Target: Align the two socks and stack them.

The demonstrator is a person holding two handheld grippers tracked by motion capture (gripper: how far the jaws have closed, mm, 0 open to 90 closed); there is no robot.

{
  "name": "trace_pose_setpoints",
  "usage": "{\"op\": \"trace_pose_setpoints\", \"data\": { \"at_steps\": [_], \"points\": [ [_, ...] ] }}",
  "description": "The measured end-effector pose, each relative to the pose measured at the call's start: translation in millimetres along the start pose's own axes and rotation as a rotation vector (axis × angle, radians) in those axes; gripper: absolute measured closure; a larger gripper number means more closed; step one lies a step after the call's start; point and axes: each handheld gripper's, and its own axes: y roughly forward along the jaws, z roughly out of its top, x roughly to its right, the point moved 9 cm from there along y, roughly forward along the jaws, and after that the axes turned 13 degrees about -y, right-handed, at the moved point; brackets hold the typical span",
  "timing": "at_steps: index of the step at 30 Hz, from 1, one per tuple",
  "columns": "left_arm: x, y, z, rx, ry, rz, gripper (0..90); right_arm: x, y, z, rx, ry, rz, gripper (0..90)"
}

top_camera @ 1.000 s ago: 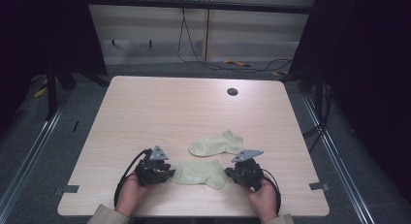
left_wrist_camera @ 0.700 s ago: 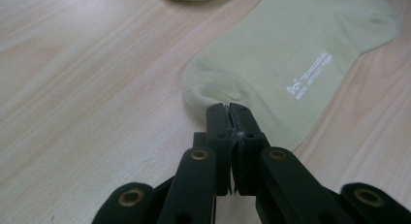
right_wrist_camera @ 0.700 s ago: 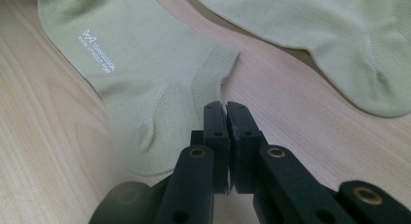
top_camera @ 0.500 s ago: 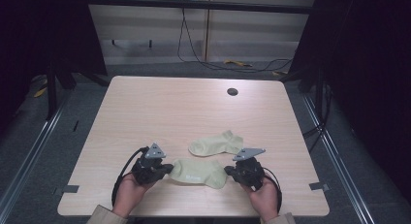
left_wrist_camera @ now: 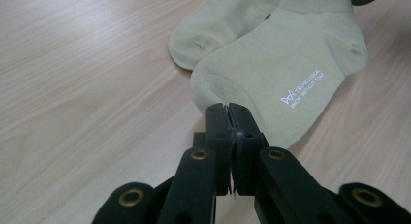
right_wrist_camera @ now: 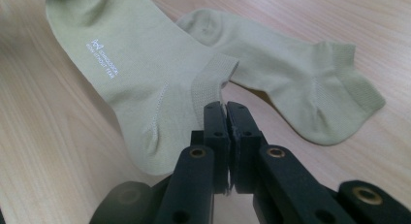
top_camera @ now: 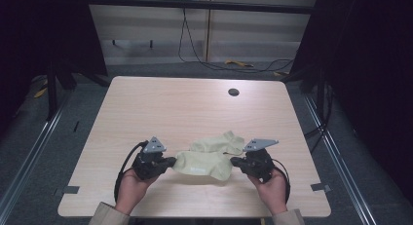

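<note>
Two pale green ankle socks lie near the table's front edge. The near sock with small white lettering is stretched between my two grippers. My left gripper is shut on its toe end. My right gripper is shut on its ribbed cuff. This sock hangs slightly off the wood. The far sock rests flat just behind it, partly under it. A hand holds each gripper from the front edge.
The light wooden table has a small dark round hole at the back right. Dark frame posts and cables stand on the floor beyond the far edge. Bare wood stretches behind the socks.
Both hands have risen a little, and the near sock has come up with them, drawn out between the two grippers. The far sock has stayed put.
</note>
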Motion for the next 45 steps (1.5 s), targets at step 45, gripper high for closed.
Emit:
{"op": "trace_pose_setpoints", "data": {
  "at_steps": [45],
  "points": [
    [0.4, 83.3, 41.4, 0.034, -0.082, 0.042, 88.3, 105.9, 27.5, 3.3, -0.163, 0.023, -0.054, 86.9]
  ]
}}
